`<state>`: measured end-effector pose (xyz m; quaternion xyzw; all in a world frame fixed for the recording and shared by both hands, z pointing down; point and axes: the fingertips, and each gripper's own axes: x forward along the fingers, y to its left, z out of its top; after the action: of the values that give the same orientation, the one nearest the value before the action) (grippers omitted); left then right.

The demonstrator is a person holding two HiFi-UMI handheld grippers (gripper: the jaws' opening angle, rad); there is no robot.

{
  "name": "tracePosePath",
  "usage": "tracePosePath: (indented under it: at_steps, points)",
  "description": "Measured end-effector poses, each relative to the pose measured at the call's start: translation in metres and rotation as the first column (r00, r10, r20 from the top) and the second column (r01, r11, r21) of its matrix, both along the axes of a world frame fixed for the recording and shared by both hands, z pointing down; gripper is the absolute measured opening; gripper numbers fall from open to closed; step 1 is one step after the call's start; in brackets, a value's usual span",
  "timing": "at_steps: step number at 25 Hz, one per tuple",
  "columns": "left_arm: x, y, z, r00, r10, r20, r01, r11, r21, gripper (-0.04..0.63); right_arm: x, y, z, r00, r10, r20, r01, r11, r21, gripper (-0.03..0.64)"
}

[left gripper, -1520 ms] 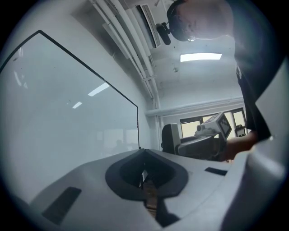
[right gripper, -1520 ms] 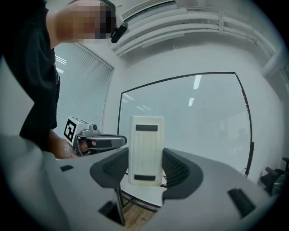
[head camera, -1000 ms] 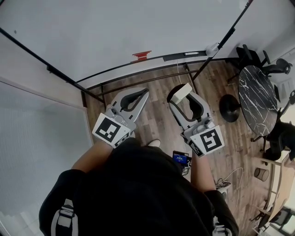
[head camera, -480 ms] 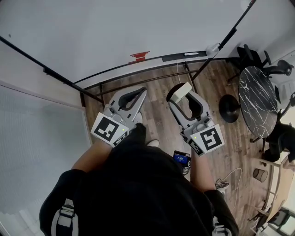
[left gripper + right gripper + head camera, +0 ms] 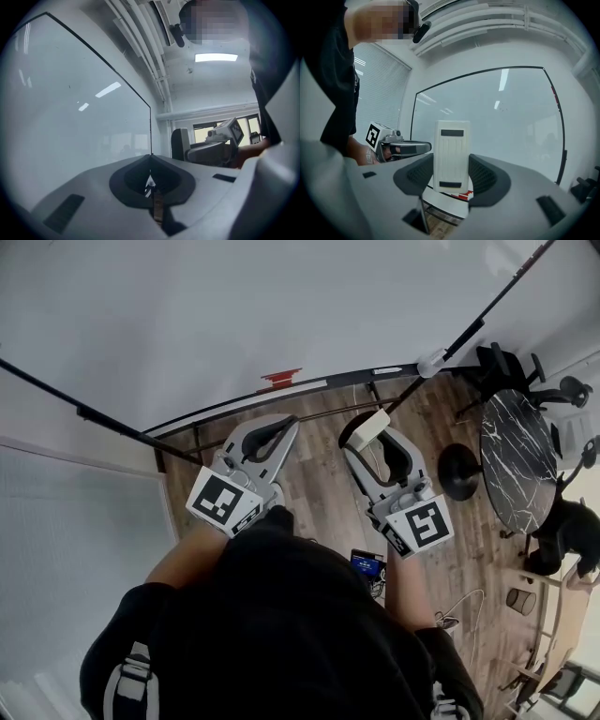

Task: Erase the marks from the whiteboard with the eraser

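The right gripper (image 5: 367,434) is clamped on the eraser (image 5: 372,427). In the right gripper view the eraser (image 5: 451,157) stands upright between the two dark pads, which press on its long sides. It is a pale ribbed block with a dark bar near its top and another near its bottom. Its upper half rises above the right gripper (image 5: 451,174). The eraser is held in the air, apart from the whiteboard (image 5: 501,122).

The left gripper (image 5: 290,424) is clenched with nothing in it. In the left gripper view its jaws meet in a thin seam at the left gripper (image 5: 151,161). It hangs just beside the right one, at its 9 o'clock in the head view, also clear of the board.

The whiteboard (image 5: 234,306) fills the head view from 10 to 1 o'clock, white inside a thin black frame. In the left gripper view the whiteboard (image 5: 79,122) shows only reflections of lights and one tiny dark speck. A narrow tray (image 5: 356,377) runs along its lower edge, and a small red thing (image 5: 279,380) lies on it at 12 o'clock.

The floor (image 5: 319,486) below the grippers is brown wood plank. At 3 o'clock stands a round table (image 5: 520,451) with a dark marbled top, with black chairs (image 5: 511,360) near it. White blinds (image 5: 379,89) cover a window left of the board. A long ceiling light (image 5: 215,57) glows overhead. The person's dark top (image 5: 281,624) fills 6 o'clock.
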<state>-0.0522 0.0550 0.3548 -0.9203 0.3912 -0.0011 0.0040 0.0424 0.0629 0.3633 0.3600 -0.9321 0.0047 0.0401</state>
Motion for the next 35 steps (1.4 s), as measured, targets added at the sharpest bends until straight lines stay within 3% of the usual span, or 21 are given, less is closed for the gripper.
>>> tracePosePath:
  at_steps: [24,35]
  points:
    - [-0.055,-0.167,0.01,0.994,0.103,-0.02,-0.104,0.994,-0.022,0.005,-0.053,-0.173,0.012,0.989,0.146,-0.036,-0.147,0.989,-0.028,0.233]
    - [-0.04,-0.202,0.0,0.986,0.167,-0.028,-0.167,0.986,-0.025,0.005,-0.035,-0.212,-0.002,0.974,0.226,-0.027,-0.227,0.974,-0.011,0.233]
